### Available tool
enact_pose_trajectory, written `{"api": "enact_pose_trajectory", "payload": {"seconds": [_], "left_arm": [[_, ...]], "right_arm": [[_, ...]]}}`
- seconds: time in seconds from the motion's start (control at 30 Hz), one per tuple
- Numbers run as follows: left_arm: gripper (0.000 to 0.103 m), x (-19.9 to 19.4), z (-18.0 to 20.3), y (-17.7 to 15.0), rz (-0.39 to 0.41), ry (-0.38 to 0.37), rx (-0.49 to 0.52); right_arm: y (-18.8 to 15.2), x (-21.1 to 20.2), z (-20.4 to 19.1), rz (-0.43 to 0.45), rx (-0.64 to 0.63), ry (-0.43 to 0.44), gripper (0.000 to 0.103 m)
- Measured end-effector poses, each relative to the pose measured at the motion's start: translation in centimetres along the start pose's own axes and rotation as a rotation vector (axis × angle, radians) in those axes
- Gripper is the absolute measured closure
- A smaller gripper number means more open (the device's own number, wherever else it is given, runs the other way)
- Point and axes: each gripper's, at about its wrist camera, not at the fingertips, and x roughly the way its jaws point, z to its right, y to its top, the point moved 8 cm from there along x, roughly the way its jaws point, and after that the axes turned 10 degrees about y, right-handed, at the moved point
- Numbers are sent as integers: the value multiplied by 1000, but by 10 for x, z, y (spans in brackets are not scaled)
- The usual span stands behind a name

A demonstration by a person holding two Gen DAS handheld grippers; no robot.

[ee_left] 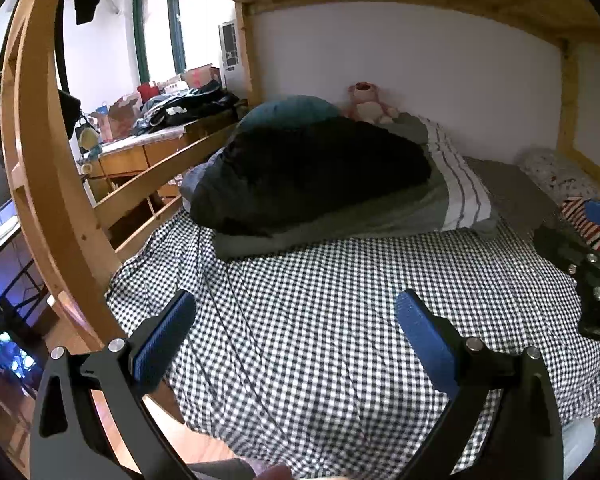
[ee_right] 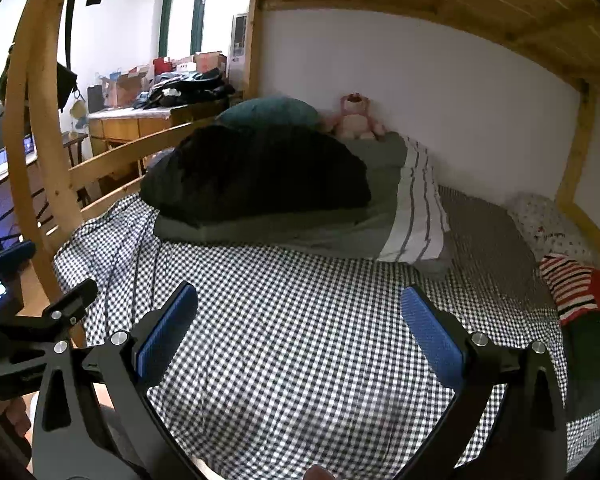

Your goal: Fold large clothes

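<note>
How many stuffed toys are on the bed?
1: a pink plush bear sits against the wall at the far end, behind the dark pillow. Others may be hidden behind the bedding.

The left gripper [ee_left: 296, 320] is held with its blue-padded fingers [ee_left: 162, 340] spread wide apart, one at 8 o'clock and one at 4 o'clock of its own view; nothing is gripped between them. The right gripper [ee_right: 300, 316] is likewise held wide open and empty, fingers [ee_right: 432, 336] level. Its body is seen at 3 o'clock of the left view, and the left gripper's body at 9 o'clock of the right view.
</note>
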Motion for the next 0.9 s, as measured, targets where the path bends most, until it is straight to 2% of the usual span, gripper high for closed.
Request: {"api": "enact_pose_trajectory", "payload": {"seconds": [0.3, 0.9], "left_arm": [[4, -8, 1, -19, -21, 27, -13], [4, -2, 0, -24, -41, 28, -18]], "right_arm": [[-26, -2, 2, -9, -7, -8, 3], [-40, 13, -1, -28, -5, -10, 3]]}}
